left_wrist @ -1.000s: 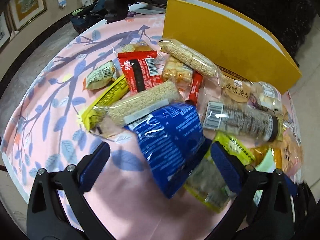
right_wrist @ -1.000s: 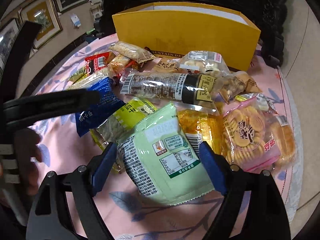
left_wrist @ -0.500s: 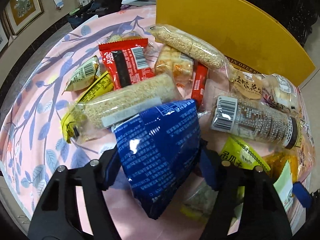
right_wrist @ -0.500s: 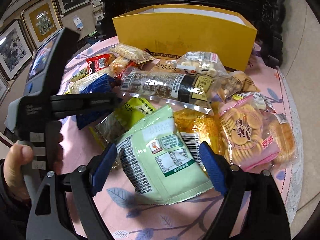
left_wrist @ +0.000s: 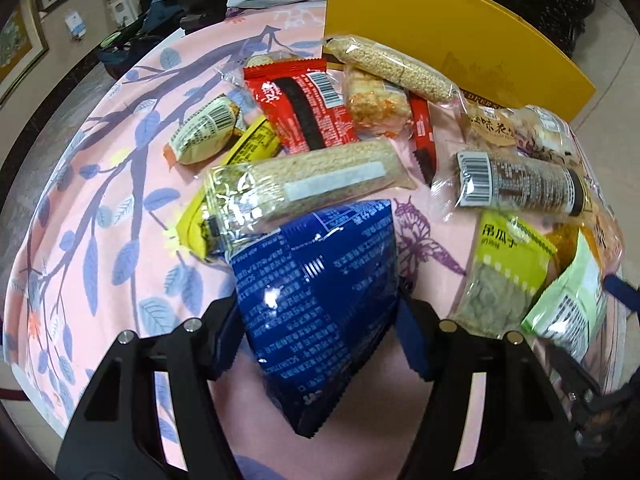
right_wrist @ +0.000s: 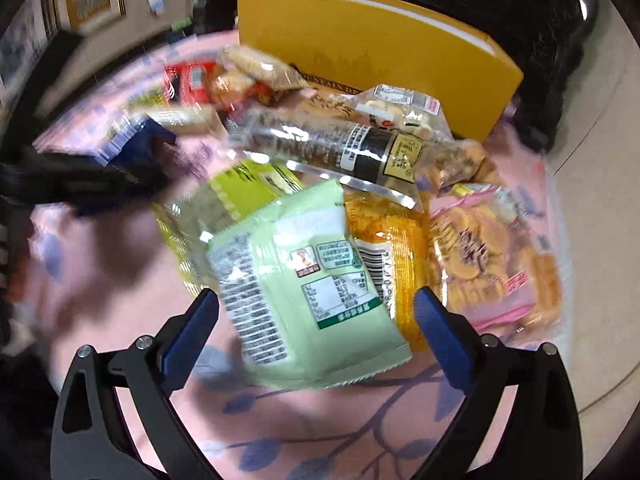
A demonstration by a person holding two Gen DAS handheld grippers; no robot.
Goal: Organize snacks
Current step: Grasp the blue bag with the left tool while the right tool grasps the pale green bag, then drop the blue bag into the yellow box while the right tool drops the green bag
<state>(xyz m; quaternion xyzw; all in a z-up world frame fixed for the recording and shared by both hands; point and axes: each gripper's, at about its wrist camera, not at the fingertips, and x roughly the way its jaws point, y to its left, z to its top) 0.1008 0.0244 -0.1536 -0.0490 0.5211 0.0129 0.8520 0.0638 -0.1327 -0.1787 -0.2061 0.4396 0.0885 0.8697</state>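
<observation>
A room with framed pictures on a beige wall holds a round table [left_wrist: 100, 184] under a pink cloth printed with blue leaves and branches. At the far edge stands an open yellow box [left_wrist: 448, 40], upright, likely where the snacks are meant to go. In front of it, a spread of wrapped snacks lies loose and overlapping, not yet sorted.

The largest item near the left gripper [left_wrist: 320, 332] is a blue snack bag [left_wrist: 320, 280], lying label side up. The left gripper has closed onto it: both blue pads press against its lower sides, so the bag is pinched across its width, probably ready to be lifted toward the box. It touches a long clear-wrapped sesame bar [left_wrist: 312, 184] at its top edge.

The right gripper [right_wrist: 316, 320] hangs over a pale green snack bag [right_wrist: 304, 280]. Its jaws are opening, and the bag lies between them with the pads standing clear on either side, a wide stance that seems meant to straddle the bag before closing. This view is blurred by motion.

Smaller things lie beyond: a dark cylindrical packet [left_wrist: 520, 184], a pink-edged cracker bag [right_wrist: 488, 264], a red wrapper [left_wrist: 304, 104], and a small cream packet [left_wrist: 204, 132].
</observation>
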